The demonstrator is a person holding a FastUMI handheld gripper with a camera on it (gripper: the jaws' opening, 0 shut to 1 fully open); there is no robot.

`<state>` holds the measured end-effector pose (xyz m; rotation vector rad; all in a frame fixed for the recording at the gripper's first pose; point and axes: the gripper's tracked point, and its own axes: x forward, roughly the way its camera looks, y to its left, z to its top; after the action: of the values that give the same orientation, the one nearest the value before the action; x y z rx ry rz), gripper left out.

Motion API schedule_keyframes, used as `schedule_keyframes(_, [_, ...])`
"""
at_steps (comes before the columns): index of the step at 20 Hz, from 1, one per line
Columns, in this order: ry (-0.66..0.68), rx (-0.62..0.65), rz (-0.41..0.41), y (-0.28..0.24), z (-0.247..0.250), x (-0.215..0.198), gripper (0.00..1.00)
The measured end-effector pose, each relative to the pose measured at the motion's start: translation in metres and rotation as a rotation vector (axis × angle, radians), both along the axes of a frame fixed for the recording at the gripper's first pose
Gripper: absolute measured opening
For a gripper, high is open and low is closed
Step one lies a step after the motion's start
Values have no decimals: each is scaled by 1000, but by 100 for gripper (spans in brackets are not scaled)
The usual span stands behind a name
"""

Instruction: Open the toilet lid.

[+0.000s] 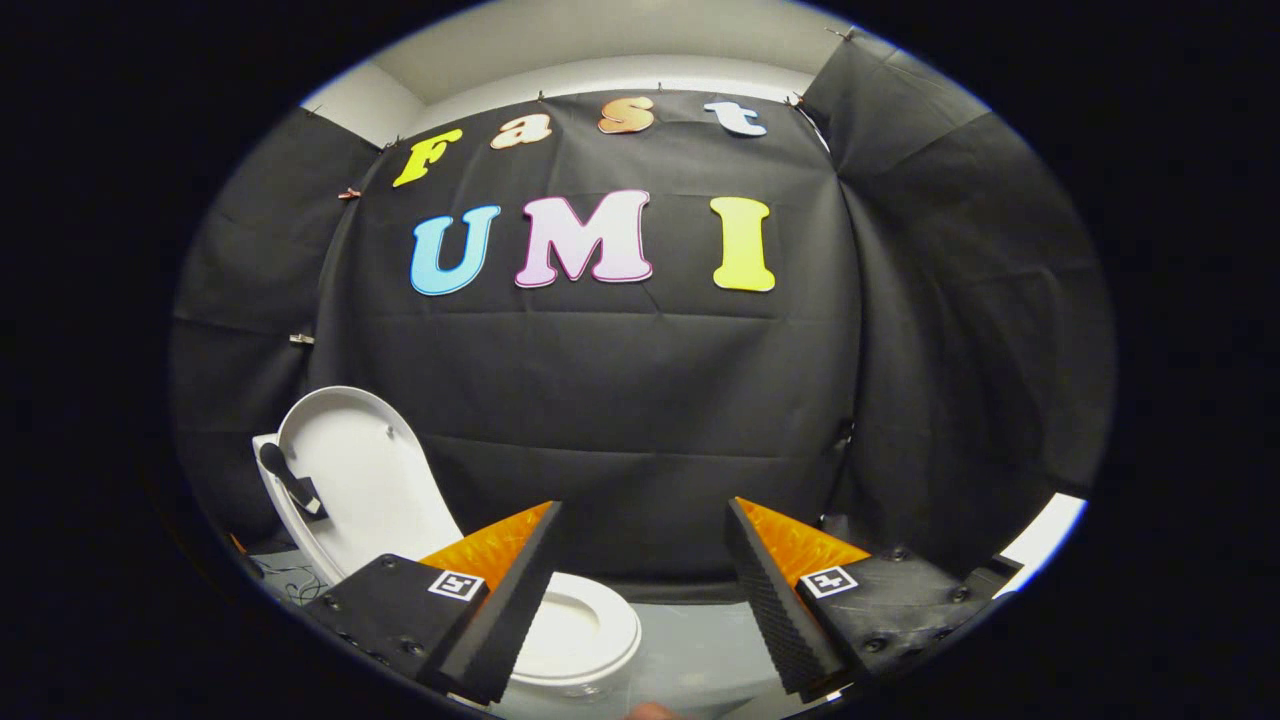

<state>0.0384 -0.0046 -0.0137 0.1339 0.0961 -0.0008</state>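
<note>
Dim booth, light from above, sharp centre, strong fisheye bending at edges.

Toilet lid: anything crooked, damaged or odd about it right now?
Nothing stands out. The toilet lid stands raised, leaning back behind the seat; a small dark handle sits on it. The gripper is open, holding nothing.

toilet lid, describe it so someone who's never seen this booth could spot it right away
Start at the black cloth wall, then drop to the white toilet on the floor before it. The toilet lid is the white oval panel standing raised behind the seat ring, beyond the gripper, whose jaws are open and hold nothing. A small dark handle on its face sets it apart.
</note>
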Motion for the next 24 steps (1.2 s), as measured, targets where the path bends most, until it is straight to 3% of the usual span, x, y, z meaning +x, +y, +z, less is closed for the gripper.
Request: schedule_keyframes(24, [-95,-63,-58,0,21,-7,99])
